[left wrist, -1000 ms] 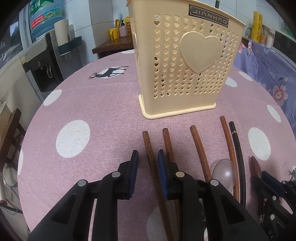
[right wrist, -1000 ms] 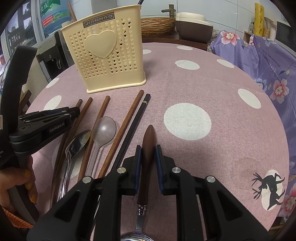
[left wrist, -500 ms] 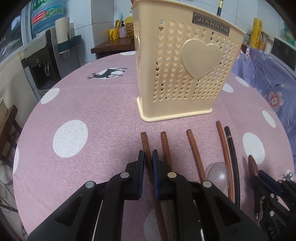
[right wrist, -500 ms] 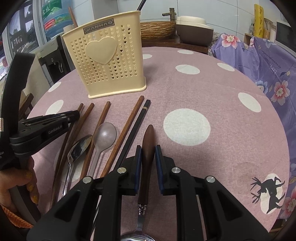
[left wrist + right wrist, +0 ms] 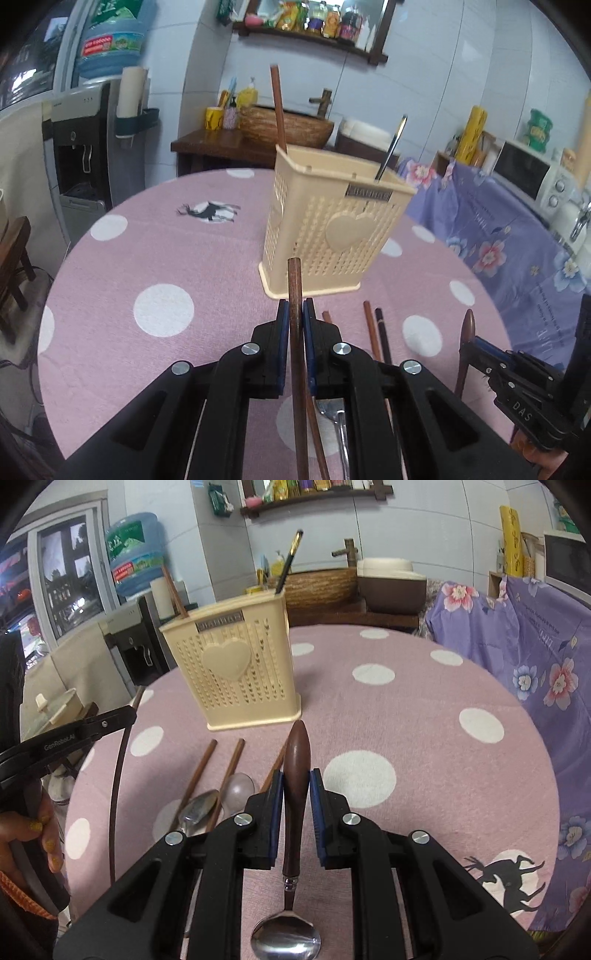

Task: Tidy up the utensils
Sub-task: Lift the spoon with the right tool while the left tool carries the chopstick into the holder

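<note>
A cream plastic utensil holder (image 5: 332, 229) with a heart on its side stands on the pink dotted table; it also shows in the right wrist view (image 5: 236, 675). A brown chopstick (image 5: 277, 110) and a black chopstick (image 5: 288, 563) stand in it. My left gripper (image 5: 294, 325) is shut on a brown chopstick (image 5: 295, 295), lifted above the table. My right gripper (image 5: 296, 786) is shut on a wooden-handled spoon (image 5: 295, 768), its metal bowl (image 5: 285, 939) hanging below, also lifted.
Several brown chopsticks (image 5: 197, 775), a clear spoon (image 5: 239, 788) and a metal spoon (image 5: 197, 810) lie on the table in front of the holder. A purple floral cloth (image 5: 535, 657) covers furniture at the right. A water dispenser (image 5: 85, 155) stands at the left.
Both grippers have risen from the table. The left one closed on a brown chopstick and lifted it. The right one lifted the wooden-handled spoon it held.
</note>
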